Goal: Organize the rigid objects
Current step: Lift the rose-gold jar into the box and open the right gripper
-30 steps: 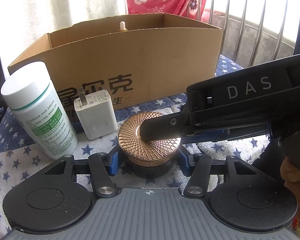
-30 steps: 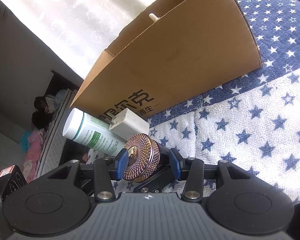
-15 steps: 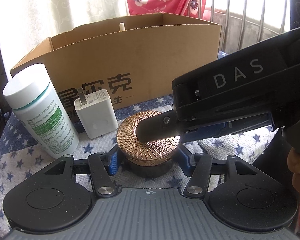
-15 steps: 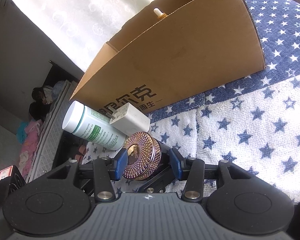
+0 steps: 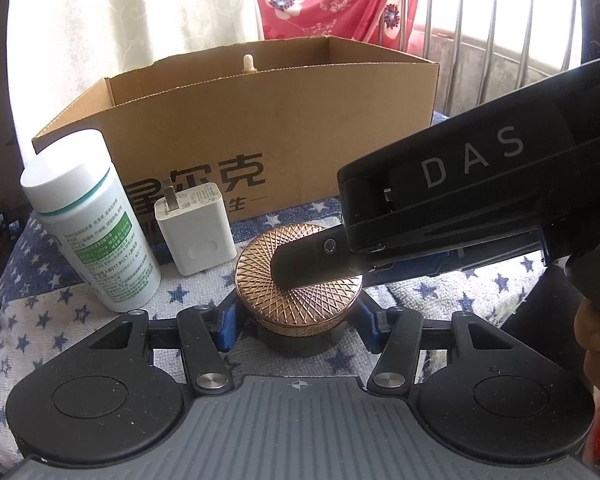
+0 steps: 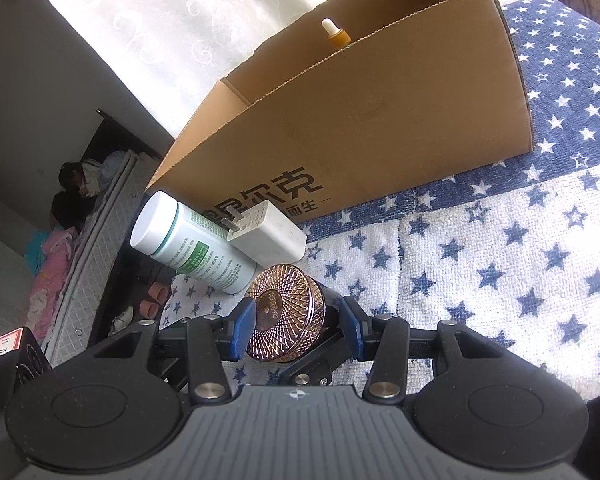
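Note:
A round jar with a copper lattice lid sits on the star-patterned cloth. My left gripper has its blue pads on either side of the jar's dark base. My right gripper is turned on its side and closed on the jar's lid, one finger across the top. A white pill bottle and a white charger stand to the left, in front of an open cardboard box.
A dropper bottle stands inside the box. The star-patterned cloth stretches to the right. A window grille and a red flowered curtain are behind the box. A floor with clothes lies beyond the surface's left edge.
Both grippers have stayed on the jar. The views have shifted slightly and the right gripper's body sits higher; more of the dropper bottle shows over the box rim.

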